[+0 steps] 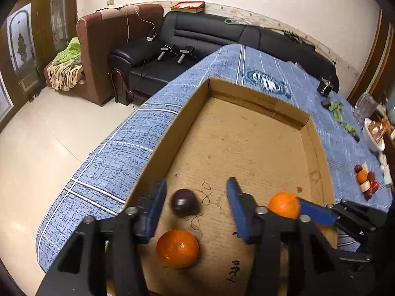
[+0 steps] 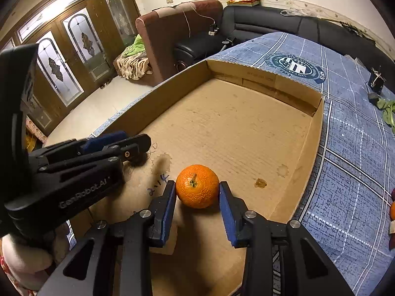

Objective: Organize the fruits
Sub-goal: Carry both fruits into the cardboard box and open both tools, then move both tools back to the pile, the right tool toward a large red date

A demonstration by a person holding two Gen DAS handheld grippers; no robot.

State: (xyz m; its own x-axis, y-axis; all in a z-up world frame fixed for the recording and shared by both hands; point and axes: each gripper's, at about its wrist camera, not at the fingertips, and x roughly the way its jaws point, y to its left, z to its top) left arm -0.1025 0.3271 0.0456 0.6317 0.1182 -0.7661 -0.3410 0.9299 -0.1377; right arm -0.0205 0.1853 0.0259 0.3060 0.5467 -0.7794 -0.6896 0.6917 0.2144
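- A shallow cardboard box (image 1: 249, 133) lies on a table covered with a blue checked cloth (image 1: 116, 162).
- The left gripper (image 1: 195, 202) points down into the near left part of the box; its jaws stand spread with a clear gap on each side.
- A dark round fruit (image 1: 184, 201) rests on the box floor between the left gripper's blue pads (image 1: 158, 204), touching neither.
- An orange (image 1: 177, 248) lies on the box floor just nearer than the dark fruit, under the left gripper.
- The right gripper (image 2: 197, 192) points down into the near part of the box, to the right of the left one.
- A 2nd orange (image 2: 197, 186) sits on the box floor between the right gripper's pads (image 2: 170, 197), stem up. The pads stand right at its 2 sides; whether they still press on it cannot be told.
- In the left wrist view this 2nd orange (image 1: 284, 204) shows beside the right gripper's blue finger.
- More fruit (image 1: 366, 180) lies in a small heap on the cloth outside the box, well to its right, near a white bowl (image 1: 374, 135).
- A black sofa (image 1: 197, 39) and a brown armchair (image 1: 98, 49) stand behind the table.
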